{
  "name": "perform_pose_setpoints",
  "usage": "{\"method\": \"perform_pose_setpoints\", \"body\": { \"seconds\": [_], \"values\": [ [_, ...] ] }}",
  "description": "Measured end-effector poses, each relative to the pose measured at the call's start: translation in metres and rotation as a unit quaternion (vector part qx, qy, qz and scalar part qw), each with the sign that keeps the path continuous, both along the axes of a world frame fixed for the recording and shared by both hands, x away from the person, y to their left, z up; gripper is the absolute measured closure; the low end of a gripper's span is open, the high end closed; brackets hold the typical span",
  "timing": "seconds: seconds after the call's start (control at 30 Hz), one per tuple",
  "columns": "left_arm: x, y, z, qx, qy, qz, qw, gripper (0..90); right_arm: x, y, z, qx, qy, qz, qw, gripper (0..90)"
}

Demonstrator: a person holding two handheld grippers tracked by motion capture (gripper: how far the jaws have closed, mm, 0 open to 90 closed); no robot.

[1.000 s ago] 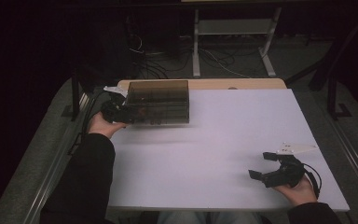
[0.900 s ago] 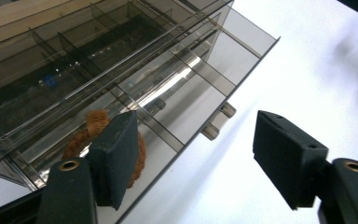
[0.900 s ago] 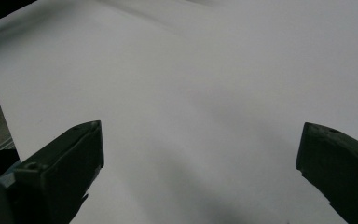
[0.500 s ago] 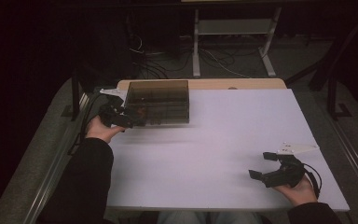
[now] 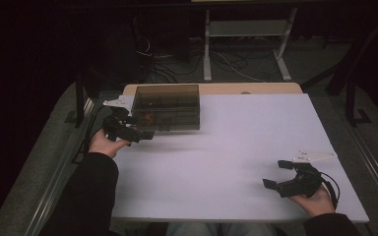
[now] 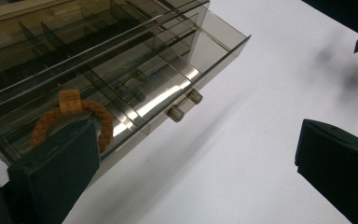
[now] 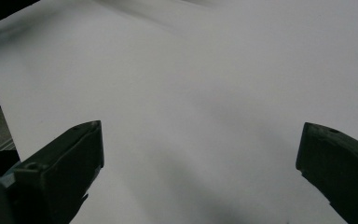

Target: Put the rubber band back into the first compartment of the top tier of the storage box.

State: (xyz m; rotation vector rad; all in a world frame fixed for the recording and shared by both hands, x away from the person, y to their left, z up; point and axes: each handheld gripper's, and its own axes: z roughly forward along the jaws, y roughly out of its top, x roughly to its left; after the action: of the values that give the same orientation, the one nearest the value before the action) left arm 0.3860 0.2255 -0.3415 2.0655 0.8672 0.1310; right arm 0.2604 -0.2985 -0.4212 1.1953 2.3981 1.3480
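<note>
A smoky clear drawer box point(image 5: 166, 107) stands at the table's far left; in the left gripper view it is the box point(image 6: 121, 60) with divided compartments and a small clear knob point(image 6: 184, 106) on a drawer front. An orange-brown woven ring point(image 6: 70, 116) lies inside a front compartment, partly behind my left jaw. My left gripper point(image 5: 134, 132) sits at the box's front-left corner; its jaws have just been opening and stand wide in its own view point(image 6: 198, 154), with nothing between them. My right gripper point(image 5: 275, 174) rests open at the near right, over bare table in its own view point(image 7: 200, 149).
The white table point(image 5: 236, 142) stretches between the two hands. A wooden strip point(image 5: 256, 88) runs along its far edge. Beyond it, a dark floor holds cables and a white stand point(image 5: 248, 29). Metal rails point(image 5: 59, 172) flank the table.
The left hand has drawn back slightly from the box toward the near side. The right hand and gripper have stayed put.
</note>
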Motion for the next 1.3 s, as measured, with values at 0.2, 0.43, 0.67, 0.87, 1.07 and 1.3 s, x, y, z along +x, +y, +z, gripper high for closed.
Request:
{"method": "perform_pose_setpoints", "body": {
  "seconds": [0.2, 0.43, 0.67, 0.87, 1.07, 1.3],
  "values": [
    [-0.008, -0.002, -0.002, -0.003, -0.006, -0.004, 1.0000, 0.0, 0.000, 0.000, 0.000, 0.000, 0.000, 0.000, 1.0000, 0.5],
    [-0.021, -0.006, -0.006, -0.009, -0.019, -0.007, 0.9998, 0.0, 0.000, 0.000, 0.000, 0.000, 0.001, 0.000, 1.0000, 0.5],
    [-0.035, -0.004, -0.008, -0.022, -0.036, -0.003, 0.9991, 0.0, 0.000, 0.000, 0.000, -0.001, -0.001, 0.000, 1.0000, 0.5],
    [-0.046, -0.004, -0.012, -0.040, -0.040, 0.001, 0.9984, 0.0, 0.000, 0.000, 0.000, -0.001, -0.001, 0.000, 1.0000, 0.5],
    [-0.055, -0.008, -0.016, -0.046, -0.045, -0.005, 0.9979, 0.0, 0.000, 0.000, 0.000, -0.001, 0.000, -0.001, 1.0000, 0.5],
    [-0.066, -0.016, -0.021, -0.054, -0.049, -0.017, 0.9972, 0.0, 0.000, 0.000, 0.000, -0.001, 0.000, 0.000, 1.0000, 0.5]
  ]
}}
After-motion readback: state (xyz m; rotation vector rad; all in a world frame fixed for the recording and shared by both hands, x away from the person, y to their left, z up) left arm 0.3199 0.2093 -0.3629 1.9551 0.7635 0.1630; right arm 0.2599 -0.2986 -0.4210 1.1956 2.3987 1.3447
